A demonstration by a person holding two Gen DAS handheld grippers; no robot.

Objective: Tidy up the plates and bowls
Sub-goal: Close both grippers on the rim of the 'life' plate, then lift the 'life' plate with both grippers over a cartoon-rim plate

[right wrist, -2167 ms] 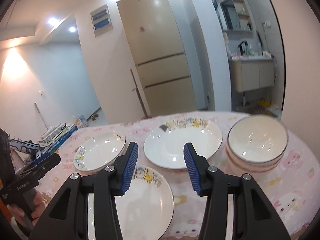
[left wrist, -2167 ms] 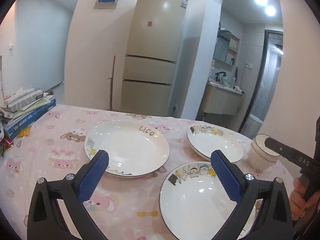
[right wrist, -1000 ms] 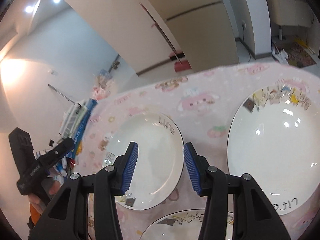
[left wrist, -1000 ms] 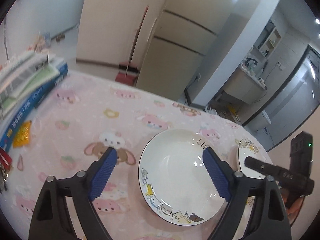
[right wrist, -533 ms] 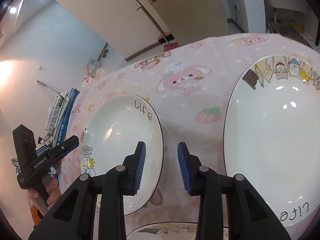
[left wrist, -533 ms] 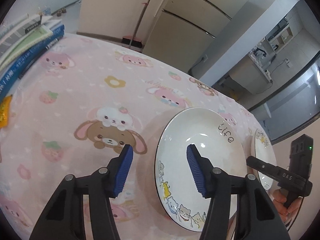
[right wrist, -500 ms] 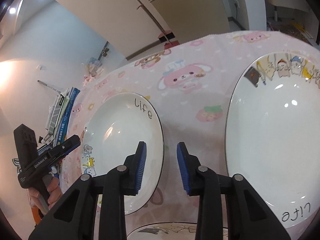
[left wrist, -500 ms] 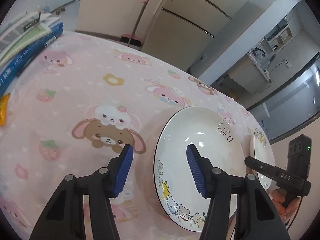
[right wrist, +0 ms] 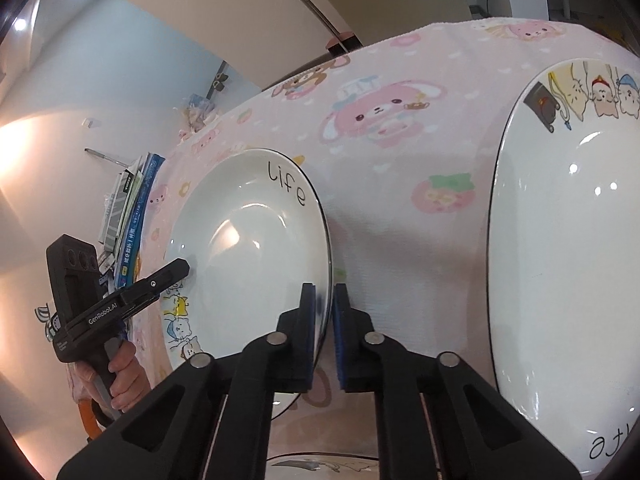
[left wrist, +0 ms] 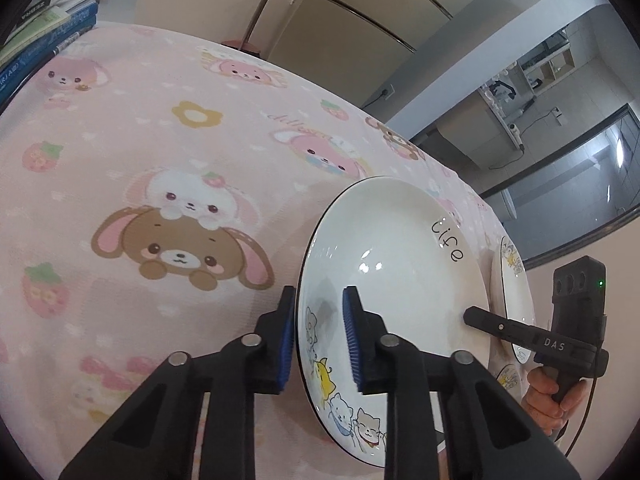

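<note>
A white plate with "life" lettering and cartoon cats (left wrist: pixel 396 248) lies on the pink tablecloth; it also shows in the right wrist view (right wrist: pixel 248 240). My left gripper (left wrist: pixel 318 328) straddles its left rim, jaws narrowed around the edge. My right gripper (right wrist: pixel 325 312) is shut on the plate's opposite rim. Each gripper shows in the other's view, at the plate's far edge. A second cartoon plate (right wrist: pixel 568 264) lies to the right, and a third plate's rim (right wrist: pixel 320 462) shows at the bottom.
A stack of books (left wrist: pixel 36 36) sits at the table's left edge, also in the right wrist view (right wrist: pixel 128 216). The pink cartoon tablecloth (left wrist: pixel 140 152) covers the table. A fridge and a doorway stand behind the table.
Both grippers moved in onto the "life" plate and closed their jaws over opposite rims; the left jaws narrowed a lot, the right jaws shut on the edge.
</note>
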